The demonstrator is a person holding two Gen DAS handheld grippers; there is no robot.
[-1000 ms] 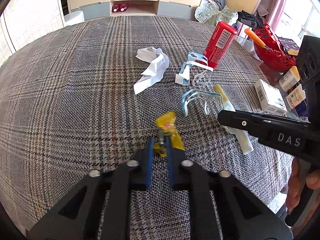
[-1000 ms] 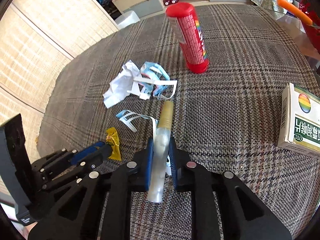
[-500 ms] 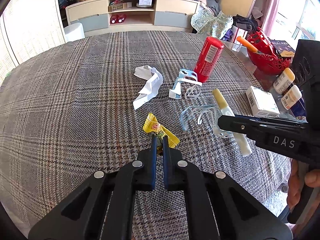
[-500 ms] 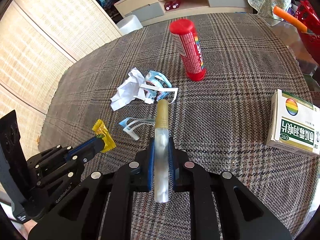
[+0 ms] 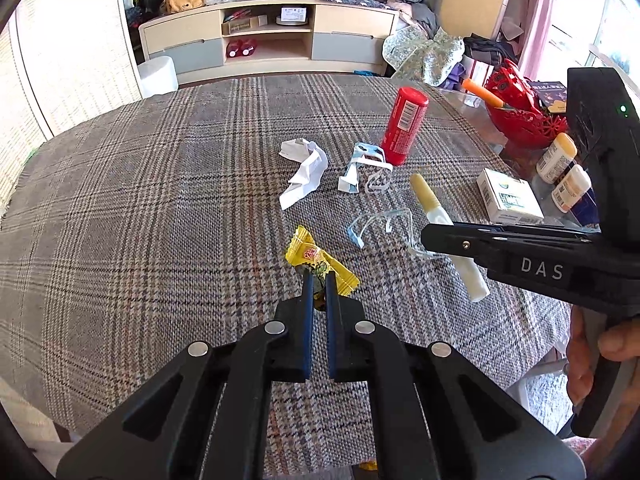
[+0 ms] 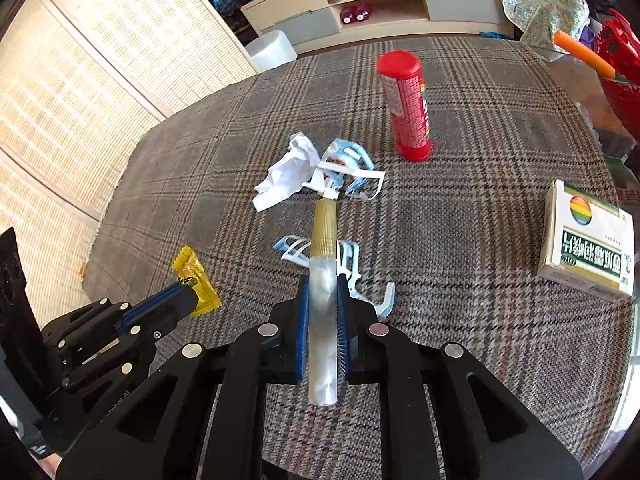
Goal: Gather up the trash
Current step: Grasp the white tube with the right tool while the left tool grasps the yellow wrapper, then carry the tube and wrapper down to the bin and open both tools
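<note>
My left gripper point(image 5: 319, 280) is shut on a yellow candy wrapper point(image 5: 316, 260) and holds it above the plaid tablecloth point(image 5: 160, 200); the wrapper also shows in the right wrist view point(image 6: 196, 280). My right gripper point(image 6: 322, 284) is shut on a clear tube with a gold cap point(image 6: 323, 272), lifted off the cloth; the tube also shows in the left wrist view point(image 5: 436, 216). On the cloth lie crumpled white paper point(image 5: 304, 172), a blue-white torn plastic piece point(image 5: 360, 164) and a second torn strip point(image 5: 376, 224).
A red cylinder can point(image 5: 402, 126) stands upright behind the trash. A white medicine box point(image 6: 588, 240) lies at the right edge. A red basket point(image 5: 524, 112) and small bottles point(image 5: 560, 160) stand off the cloth at the right. A low cabinet point(image 5: 272, 32) is behind.
Both grippers have risen and pulled back from the table. The yellow wrapper and the tube have come up off the cloth with them.
</note>
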